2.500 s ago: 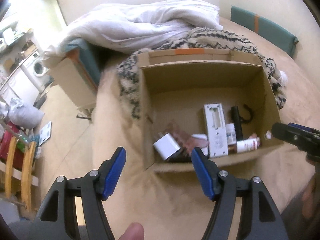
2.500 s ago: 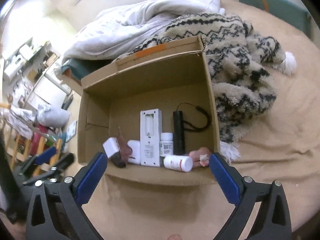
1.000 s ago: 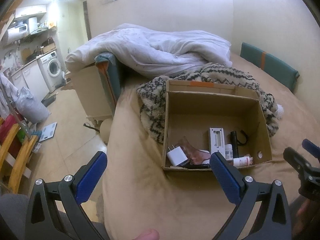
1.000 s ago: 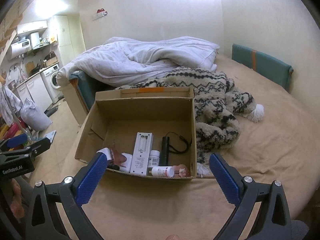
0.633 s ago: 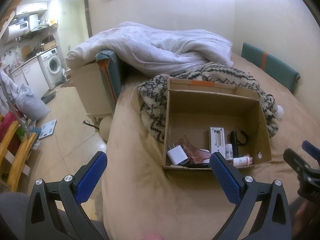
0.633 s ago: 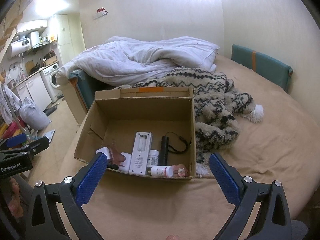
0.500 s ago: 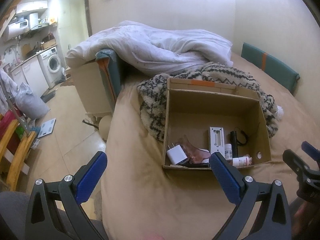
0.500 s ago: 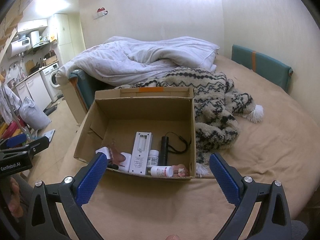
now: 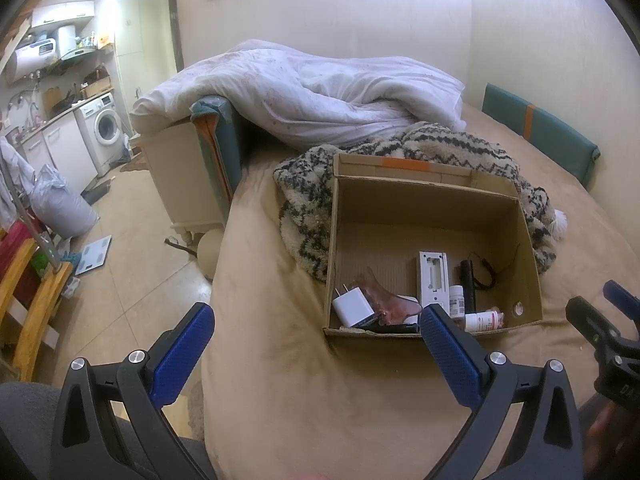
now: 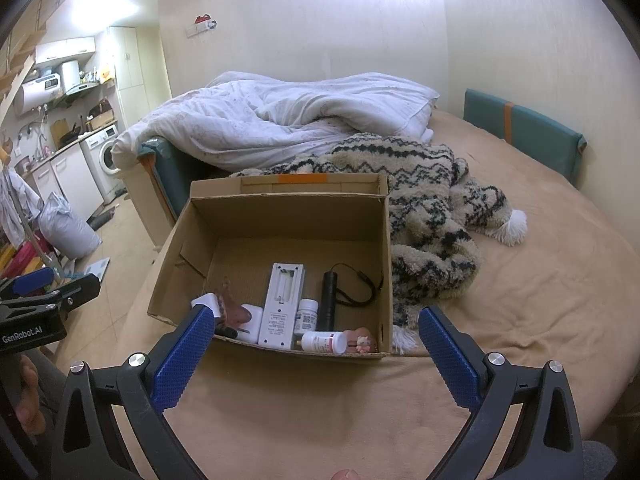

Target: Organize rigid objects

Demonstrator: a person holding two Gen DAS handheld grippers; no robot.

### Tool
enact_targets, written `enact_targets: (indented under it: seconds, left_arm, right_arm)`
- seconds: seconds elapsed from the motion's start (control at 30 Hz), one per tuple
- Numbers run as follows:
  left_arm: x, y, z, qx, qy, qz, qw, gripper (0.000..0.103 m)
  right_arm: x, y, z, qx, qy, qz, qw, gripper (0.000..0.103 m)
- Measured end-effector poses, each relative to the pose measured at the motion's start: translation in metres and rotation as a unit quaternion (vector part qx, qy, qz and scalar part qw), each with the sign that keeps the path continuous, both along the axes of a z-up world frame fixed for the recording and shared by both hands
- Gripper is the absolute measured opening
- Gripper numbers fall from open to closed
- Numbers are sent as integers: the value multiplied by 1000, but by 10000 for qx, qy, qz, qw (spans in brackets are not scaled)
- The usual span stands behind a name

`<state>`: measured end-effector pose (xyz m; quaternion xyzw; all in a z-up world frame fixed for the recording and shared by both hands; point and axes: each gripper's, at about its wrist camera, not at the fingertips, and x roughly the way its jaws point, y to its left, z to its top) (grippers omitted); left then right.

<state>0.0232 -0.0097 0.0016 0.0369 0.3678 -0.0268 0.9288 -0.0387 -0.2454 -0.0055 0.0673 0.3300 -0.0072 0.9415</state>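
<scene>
An open cardboard box (image 9: 424, 196) (image 10: 280, 208) sits on the tan bed. Along its near side lie a white charger plug (image 9: 353, 306) (image 10: 207, 302), a white remote with its battery bay bare (image 9: 433, 276) (image 10: 282, 300), a small white bottle (image 9: 456, 301) (image 10: 307, 316), a black flashlight with a cord (image 9: 468, 282) (image 10: 328, 300), a lying pill bottle (image 9: 482, 321) (image 10: 325, 341) and a reddish-brown piece (image 9: 382, 300). My left gripper (image 9: 316, 344) is open and empty, held back from the box's near left corner. My right gripper (image 10: 316, 344) is open and empty, just short of the box's near wall.
A patterned fleece blanket (image 10: 424, 200) lies behind and right of the box, under a white duvet (image 10: 288, 120). A green cushion (image 10: 520, 132) leans on the right wall. The bed's left edge drops to a tiled floor (image 9: 120, 260) with a cabinet, bag and washing machine.
Both grippers pulled back and up from the box since 2.5 s ago, and the left gripper opened wider. Over the last second the views barely shift.
</scene>
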Motion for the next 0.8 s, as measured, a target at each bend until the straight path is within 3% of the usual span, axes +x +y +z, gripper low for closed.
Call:
enact_targets:
  seconds: [0.8]
  left_arm:
    - [-4,0,-6,75,30,31,10000,102]
  right_arm:
    - [-1,-1,0,16,-14,18,10000,103]
